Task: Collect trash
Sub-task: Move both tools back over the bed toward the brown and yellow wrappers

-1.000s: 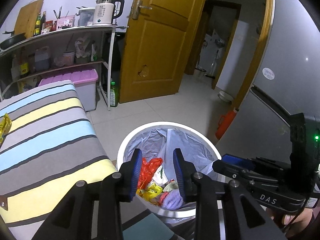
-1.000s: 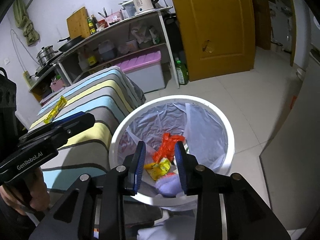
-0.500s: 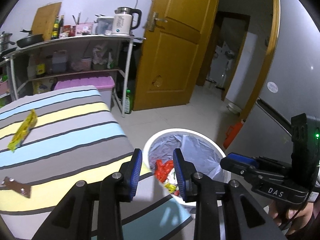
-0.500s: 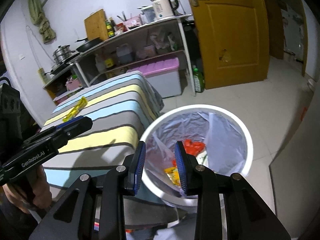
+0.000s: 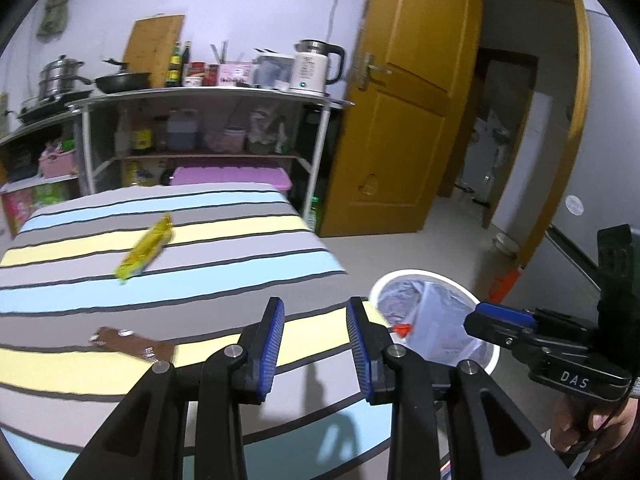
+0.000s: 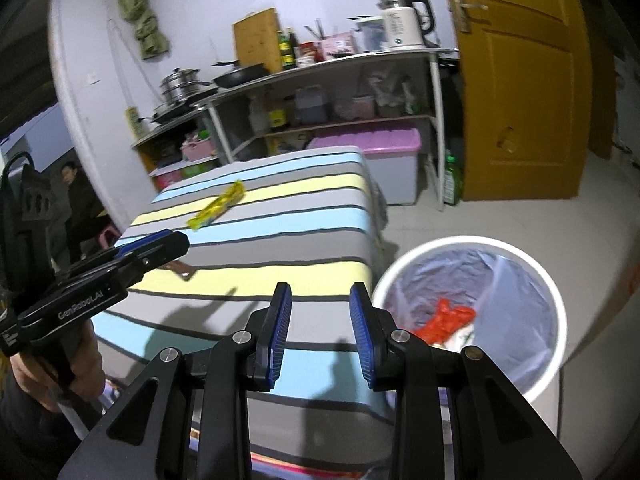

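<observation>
A yellow wrapper [image 5: 145,248] [image 6: 218,205] lies on the striped table [image 5: 224,264] [image 6: 304,216], toward its far side. Nearer me a brown wrapper [image 5: 134,346] [image 6: 181,270] lies flat on a yellow stripe. The white bin [image 5: 490,354] [image 6: 558,344], lined with a clear bag, stands on the floor to the right of the table and holds red and other trash [image 6: 448,318]. My left gripper [image 5: 315,330] [image 6: 154,246] hovers open over the table's near right part, with nothing between its blue pads. My right gripper [image 6: 320,318] [image 5: 498,318] is open and empty over the table's edge beside the bin.
A metal shelf [image 5: 208,98] with a kettle [image 5: 316,66], bottles and pans stands behind the table. A lidded purple box [image 6: 376,148] sits under it. An orange door [image 5: 404,128] stands open at right. A person [image 6: 76,196] is at far left.
Both grippers have swung left and risen from over the bin toward the table. The bin has slid to the right in both views, and the wrappers on the table have come into sight.
</observation>
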{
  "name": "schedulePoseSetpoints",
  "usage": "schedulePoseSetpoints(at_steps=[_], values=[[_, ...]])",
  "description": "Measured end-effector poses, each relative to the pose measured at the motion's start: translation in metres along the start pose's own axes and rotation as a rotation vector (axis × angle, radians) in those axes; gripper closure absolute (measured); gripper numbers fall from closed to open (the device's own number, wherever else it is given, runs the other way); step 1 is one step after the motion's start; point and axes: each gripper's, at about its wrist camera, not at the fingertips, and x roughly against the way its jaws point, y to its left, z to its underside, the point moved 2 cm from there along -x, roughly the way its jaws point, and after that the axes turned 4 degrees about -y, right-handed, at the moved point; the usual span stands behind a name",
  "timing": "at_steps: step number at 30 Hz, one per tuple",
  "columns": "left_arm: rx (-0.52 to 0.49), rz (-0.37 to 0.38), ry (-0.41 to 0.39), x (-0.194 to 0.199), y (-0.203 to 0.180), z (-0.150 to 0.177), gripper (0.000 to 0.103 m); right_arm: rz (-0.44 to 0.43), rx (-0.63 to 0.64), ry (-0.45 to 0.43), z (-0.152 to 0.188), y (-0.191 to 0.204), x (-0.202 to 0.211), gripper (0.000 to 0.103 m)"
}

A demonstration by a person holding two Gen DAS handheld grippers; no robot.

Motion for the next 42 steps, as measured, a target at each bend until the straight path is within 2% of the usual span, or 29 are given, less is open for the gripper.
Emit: schedulePoseSetpoints(at_steps=[9,20,35,42], values=[[0.053,-0.08,-0.041,0.034,0.039,-0.001,0.071,-0.063,0.08,0.009,-0.008,0.053,-0.012,0.072],[0.092,-0.169,-0.05,0.075,0.087,0.012,0.071,-0.121,0.173,0.019,-0.012,0.105,-0.03,0.072],[0.144,-0.213,-0.051,0.073,0.143,0.014,0.071,-0.18,0.266,0.085,-0.016,0.15,-0.086,0.072],[0.159,-0.233,-0.041,0.067,0.167,0.016,0.071,-0.211,0.316,0.139,-0.015,0.17,-0.128,0.072]])
